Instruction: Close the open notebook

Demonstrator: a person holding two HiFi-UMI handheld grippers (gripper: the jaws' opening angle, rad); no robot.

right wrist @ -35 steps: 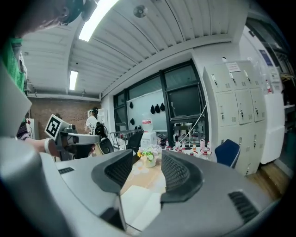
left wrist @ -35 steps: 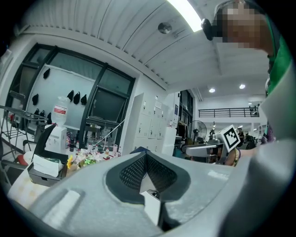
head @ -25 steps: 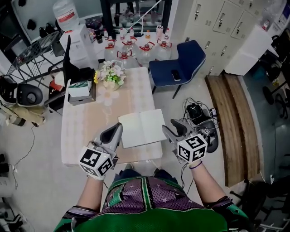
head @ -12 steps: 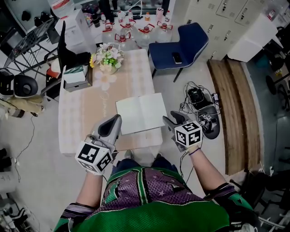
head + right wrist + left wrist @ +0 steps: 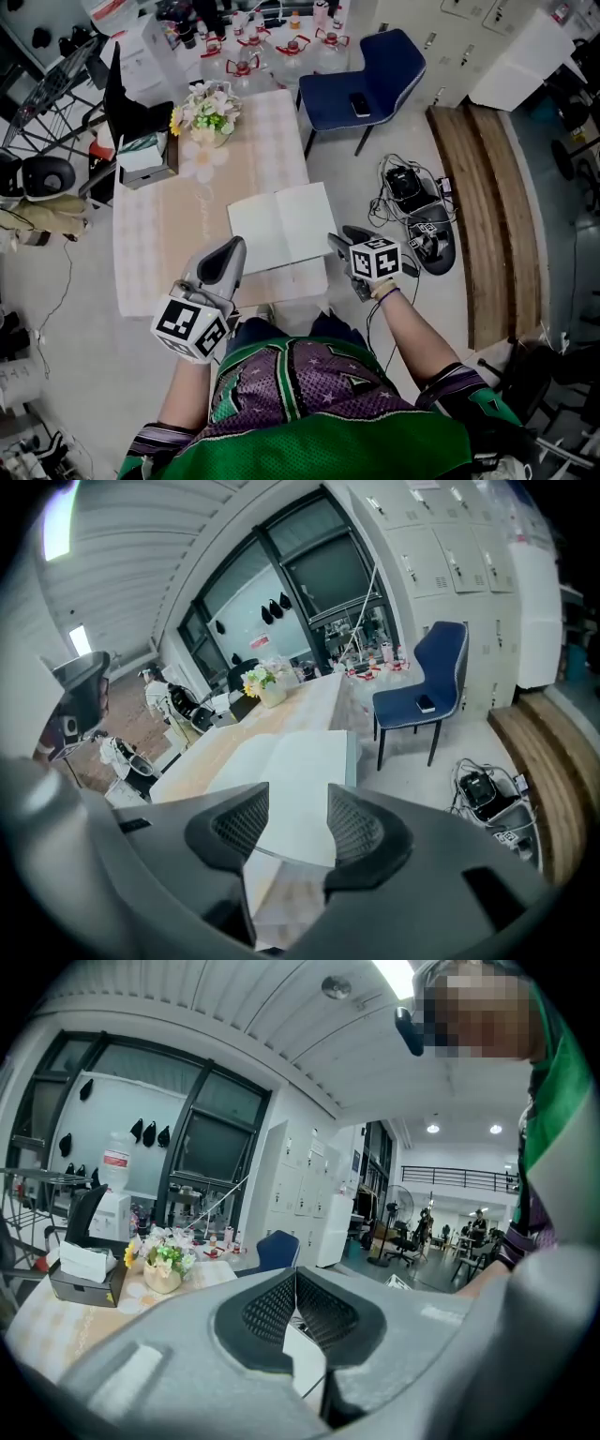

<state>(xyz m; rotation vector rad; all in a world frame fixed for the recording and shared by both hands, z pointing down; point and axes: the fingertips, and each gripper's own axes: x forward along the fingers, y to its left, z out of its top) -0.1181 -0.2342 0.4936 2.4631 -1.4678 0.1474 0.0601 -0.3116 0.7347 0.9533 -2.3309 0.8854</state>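
Notebook (image 5: 281, 228): lies open, pages blank, at near right part of table (image 5: 159, 246). Left gripper (image 5: 230, 251): jaws closed tip to tip, holding nothing, over table's near edge. Right gripper (image 5: 345, 240): jaws parted, holding nothing, just beside notebook's near right corner.
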